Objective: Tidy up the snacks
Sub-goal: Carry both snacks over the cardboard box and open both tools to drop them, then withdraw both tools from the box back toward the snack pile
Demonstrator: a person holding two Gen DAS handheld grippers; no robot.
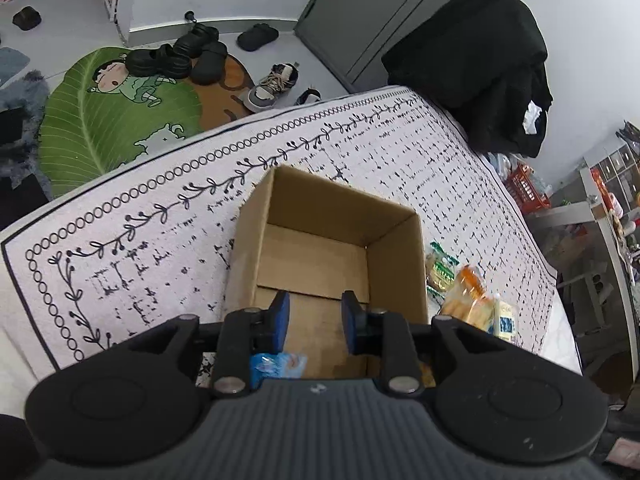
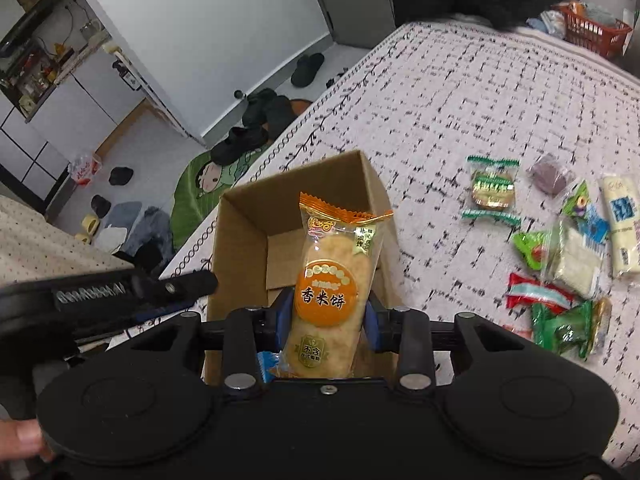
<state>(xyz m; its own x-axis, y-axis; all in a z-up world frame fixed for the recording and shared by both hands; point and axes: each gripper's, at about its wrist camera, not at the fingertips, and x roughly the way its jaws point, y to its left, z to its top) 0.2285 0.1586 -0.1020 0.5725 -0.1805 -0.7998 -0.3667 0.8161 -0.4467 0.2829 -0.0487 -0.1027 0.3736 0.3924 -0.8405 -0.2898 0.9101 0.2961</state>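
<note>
An open cardboard box [image 1: 320, 248] stands on a white patterned cloth [image 1: 160, 208]; it also shows in the right wrist view [image 2: 248, 236]. My left gripper [image 1: 315, 322] is open and empty above the box's near side, over a blue snack packet [image 1: 276, 364] in the box. My right gripper [image 2: 328, 320] is shut on an orange rice cracker packet [image 2: 334, 280], held upright over the box. The left gripper [image 2: 176, 286] shows at the box's left edge. Several loose snack packets [image 2: 560, 256] lie on the cloth right of the box, also seen in the left wrist view [image 1: 464, 292].
The cloth's far edge drops to a floor with a green leaf mat [image 1: 104, 120] and shoes [image 1: 180, 56]. A black garment [image 1: 480, 64] hangs at the far right corner. A red basket [image 2: 596, 32] sits beyond the cloth.
</note>
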